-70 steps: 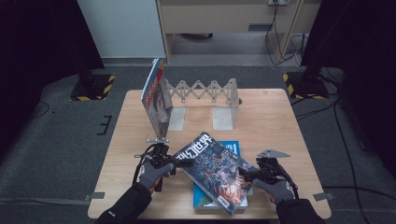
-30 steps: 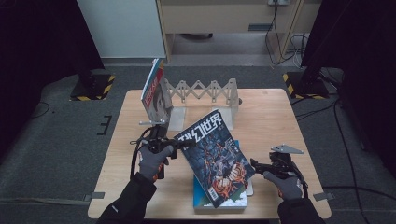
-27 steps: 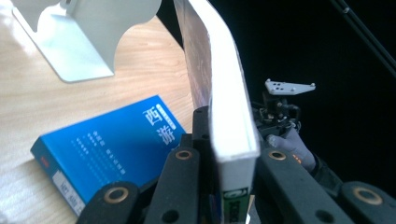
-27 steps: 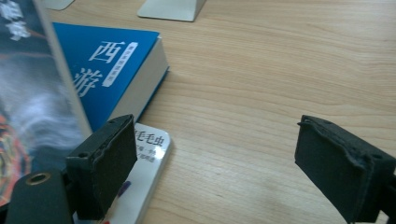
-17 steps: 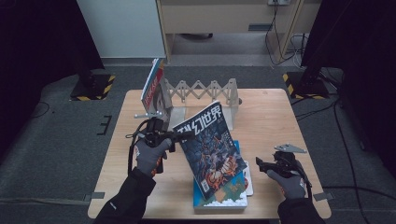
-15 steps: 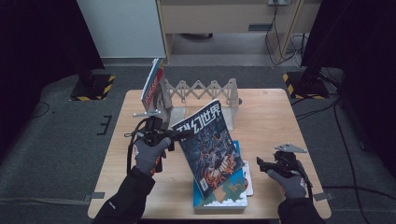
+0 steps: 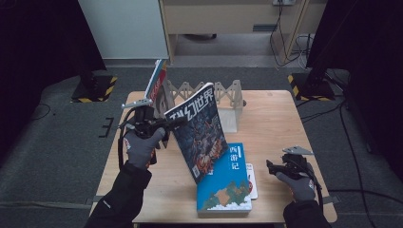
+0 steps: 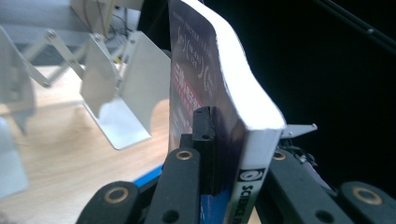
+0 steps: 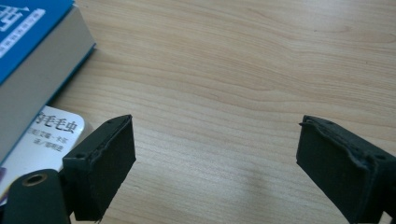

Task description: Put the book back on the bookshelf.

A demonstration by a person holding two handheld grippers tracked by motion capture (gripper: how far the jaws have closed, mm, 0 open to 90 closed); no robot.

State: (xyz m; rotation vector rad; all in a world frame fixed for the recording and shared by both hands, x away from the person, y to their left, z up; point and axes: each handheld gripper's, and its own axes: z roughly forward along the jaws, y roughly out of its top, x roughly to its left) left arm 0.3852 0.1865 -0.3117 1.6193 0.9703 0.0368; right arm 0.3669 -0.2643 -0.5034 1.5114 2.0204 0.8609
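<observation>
The room was pretty dim, with most of the light landing on a light wood surface in the middle. The floor was grey carpet. Black curtains hung on both sides, and black stands with yellow-black striped bases stood near them. Behind sat a pale panel and a beige cabinet, with cables trailing down.

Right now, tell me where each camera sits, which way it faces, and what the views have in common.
High view: above the person's side, looking forward and down on the table; forearms, gloved hands, left gripper, right gripper.
Left gripper view: rides that gripper, looking along its jaws clamped on the magazine toward the bookend rack.
Right gripper view: rides the right gripper, facing down at the tabletop, jaws apart.
Shared: the blue book appears in high and right gripper views.
</observation>
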